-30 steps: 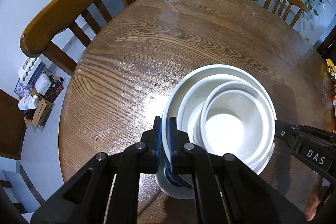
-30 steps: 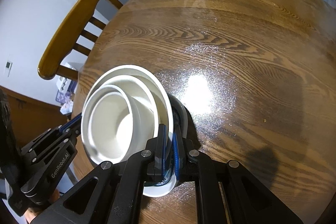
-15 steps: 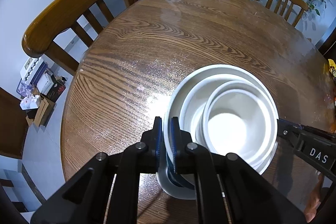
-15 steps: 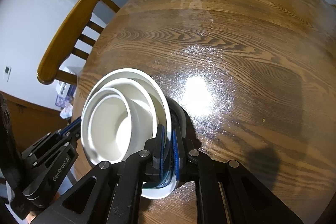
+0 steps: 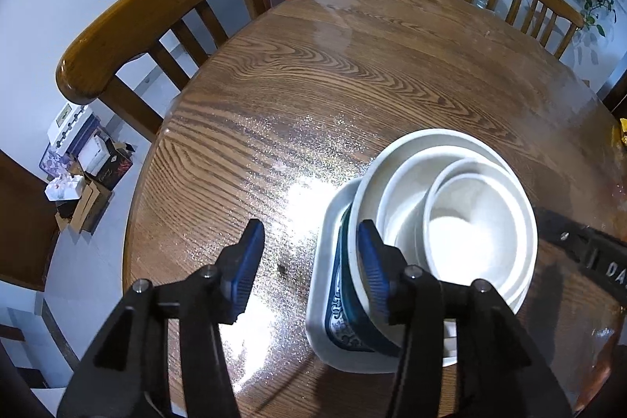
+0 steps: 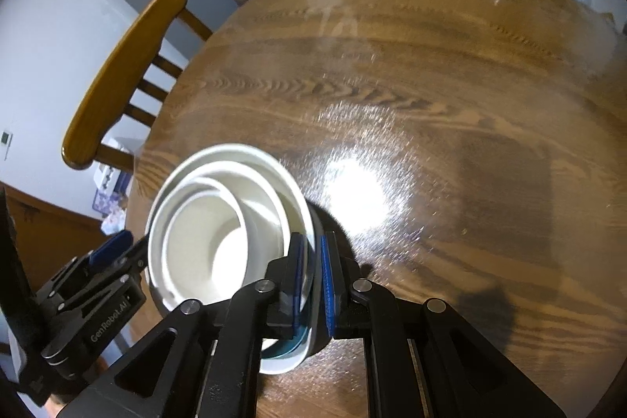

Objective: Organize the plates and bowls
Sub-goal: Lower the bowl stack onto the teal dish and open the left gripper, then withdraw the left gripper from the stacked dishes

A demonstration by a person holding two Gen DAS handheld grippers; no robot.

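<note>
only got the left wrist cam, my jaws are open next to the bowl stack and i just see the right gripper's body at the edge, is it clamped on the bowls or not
Observer: Yes. In the right wrist view the right gripper is pinched shut on the rim of the bowl stack, on the side nearest its own camera.
Operator: both pads outside or one in the bowl
Observer: One each side. The blue pads straddle the rim of the outermost bowl, one inside and one outside, with only a narrow gap between them.
</note>
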